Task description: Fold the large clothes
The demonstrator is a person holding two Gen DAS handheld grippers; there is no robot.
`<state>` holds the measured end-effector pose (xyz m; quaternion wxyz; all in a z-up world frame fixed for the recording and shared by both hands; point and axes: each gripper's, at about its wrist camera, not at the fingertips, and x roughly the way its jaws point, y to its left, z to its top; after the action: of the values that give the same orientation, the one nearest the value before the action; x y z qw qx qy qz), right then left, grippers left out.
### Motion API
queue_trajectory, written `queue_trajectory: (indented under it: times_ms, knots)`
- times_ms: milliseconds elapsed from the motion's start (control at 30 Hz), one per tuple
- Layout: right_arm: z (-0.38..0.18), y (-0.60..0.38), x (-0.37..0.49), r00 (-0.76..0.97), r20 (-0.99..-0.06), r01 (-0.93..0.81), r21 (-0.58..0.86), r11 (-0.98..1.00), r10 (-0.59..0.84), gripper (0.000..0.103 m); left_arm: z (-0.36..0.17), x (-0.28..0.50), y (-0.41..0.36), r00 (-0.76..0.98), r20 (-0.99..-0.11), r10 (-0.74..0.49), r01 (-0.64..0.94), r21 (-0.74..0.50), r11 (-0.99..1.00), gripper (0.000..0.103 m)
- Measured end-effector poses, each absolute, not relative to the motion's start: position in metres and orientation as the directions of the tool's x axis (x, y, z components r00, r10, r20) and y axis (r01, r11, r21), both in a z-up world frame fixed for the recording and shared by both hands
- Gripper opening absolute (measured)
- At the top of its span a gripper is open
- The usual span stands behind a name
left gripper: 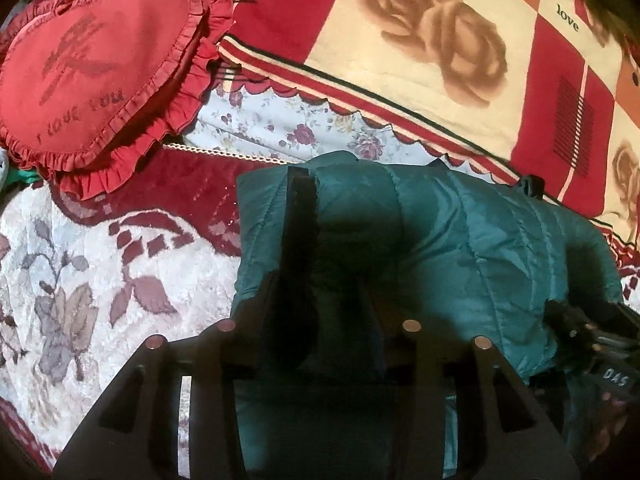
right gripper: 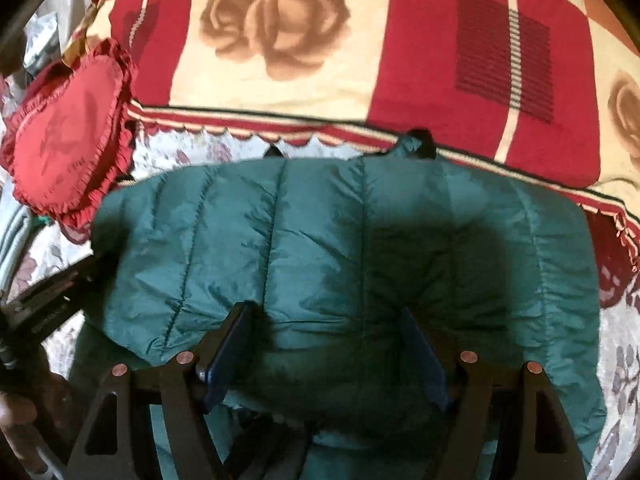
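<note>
A green quilted puffer jacket (left gripper: 460, 240) lies folded into a thick bundle on the bed, and it fills the middle of the right wrist view (right gripper: 320, 220). My left gripper (left gripper: 336, 232) is down on the bundle's left part. Its left finger (left gripper: 296, 232) stands clear, while the right finger is mostly buried in shadowed fabric. The jaws stand apart with a puff of jacket between them. My right gripper (right gripper: 324, 310) is open wide over the bundle's near edge, blue pads (right gripper: 224, 356) on either side of a bulge. Each gripper shows at the edge of the other's view (left gripper: 592, 332) (right gripper: 48, 300).
A red heart-shaped frilled pillow (left gripper: 92, 68) (right gripper: 68, 140) lies at the back left. Behind the jacket is a red and cream rose blanket (left gripper: 440, 48) (right gripper: 280, 40) over a pale floral sheet (left gripper: 288, 128). The near left is white and maroon bedspread (left gripper: 100, 280).
</note>
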<state>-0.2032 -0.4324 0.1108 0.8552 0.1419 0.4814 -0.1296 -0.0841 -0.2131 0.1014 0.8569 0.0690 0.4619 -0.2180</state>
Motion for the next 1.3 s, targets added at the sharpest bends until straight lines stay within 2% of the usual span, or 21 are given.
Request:
queue_trajectory:
  times_ms: [133,300,433,600,667,767,1133,1300]
  knots:
    - [0.112,-0.428,-0.205,0.5,-0.86,0.352,0.094,0.931,-0.103,0.075,0.099,-0.083,-0.213,0.476,-0.823,-0.311,0.432,-0.09,0.898,0.041]
    - [0.139,-0.438,-0.224,0.555,-0.829,0.355,0.164,0.921,-0.066,0.075,0.095,-0.084,-0.211,0.475,-0.822,-0.315,0.421,-0.102,0.901,0.042]
    - [0.16,-0.471,-0.245,0.589,-0.779,0.447,0.091,0.89,-0.216,0.075,0.094,-0.082,-0.207,0.467,-0.82,-0.331,0.412,-0.129,0.902,0.042]
    - [0.135,-0.521,-0.249,0.477,-0.832,0.557,0.037,0.83,-0.283,0.075,0.092,-0.083,-0.208,0.462,-0.823,-0.331,0.412,-0.131,0.902,0.044]
    - [0.119,-0.53,-0.253,0.459,-0.852,0.559,0.058,0.827,-0.251,0.075,0.091,-0.083,-0.209,0.457,-0.823,-0.339,0.418,-0.138,0.898,0.052]
    - [0.107,-0.531,-0.253,0.471,-0.847,0.555,0.068,0.829,-0.245,0.077,0.089,-0.084,-0.211,0.459,-0.823,-0.335,0.419,-0.132,0.899,0.054]
    - [0.138,-0.514,-0.288,0.474,-0.843,0.539,0.05,0.841,-0.254,0.078,0.103,-0.096,-0.203,0.463,-0.828,-0.317,0.405,-0.121,0.906,0.054]
    - [0.15,-0.509,-0.316,0.498,-0.843,0.532,0.111,0.84,-0.204,0.078,0.12,-0.114,-0.19,0.481,-0.816,-0.32,0.416,-0.109,0.903,0.054]
